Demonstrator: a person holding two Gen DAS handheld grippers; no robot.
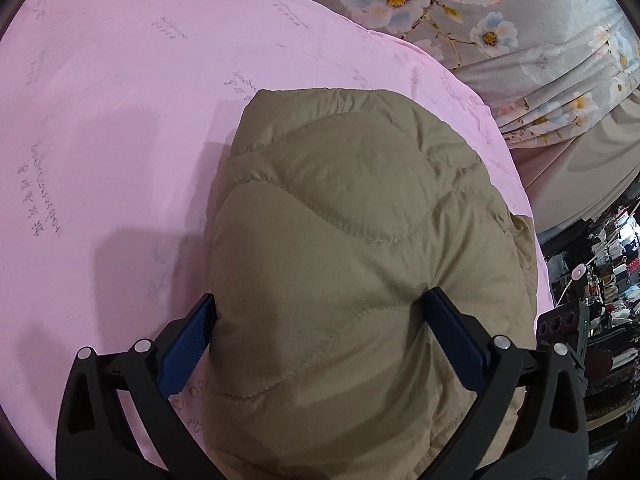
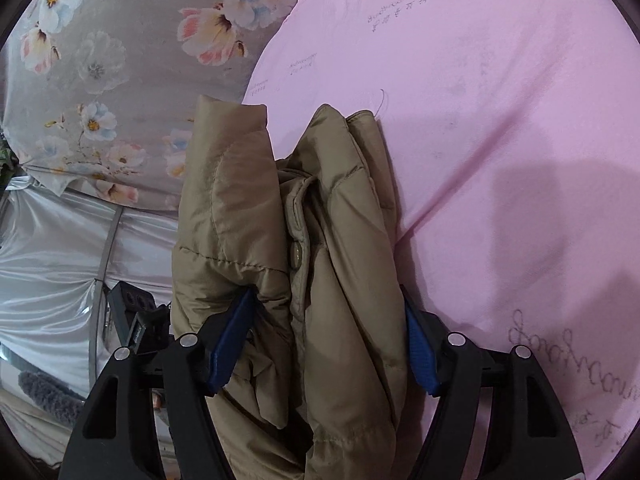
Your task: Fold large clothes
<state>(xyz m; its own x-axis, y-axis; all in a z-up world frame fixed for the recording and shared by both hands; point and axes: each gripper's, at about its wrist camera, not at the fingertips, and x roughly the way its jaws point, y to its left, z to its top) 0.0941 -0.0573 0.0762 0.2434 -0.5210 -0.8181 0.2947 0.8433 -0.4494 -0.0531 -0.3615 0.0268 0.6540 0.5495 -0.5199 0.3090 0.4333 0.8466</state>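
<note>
Khaki quilted jacket (image 1: 360, 240) is pinched by left gripper (image 1: 320, 344) and right gripper (image 2: 328, 340), bundled for folding over pink sheet (image 1: 120, 120).

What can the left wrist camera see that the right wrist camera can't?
Only the left wrist view shows the jacket's smooth quilted panel with wavy stitching and cluttered shelves at the far right. Only the right wrist view shows the jacket's bunched folds with a snap button and shiny silver fabric. Both show the tan puffer jacket between a gripper's blue pads, left gripper and right gripper, the pink sheet and the floral bedding.
</note>
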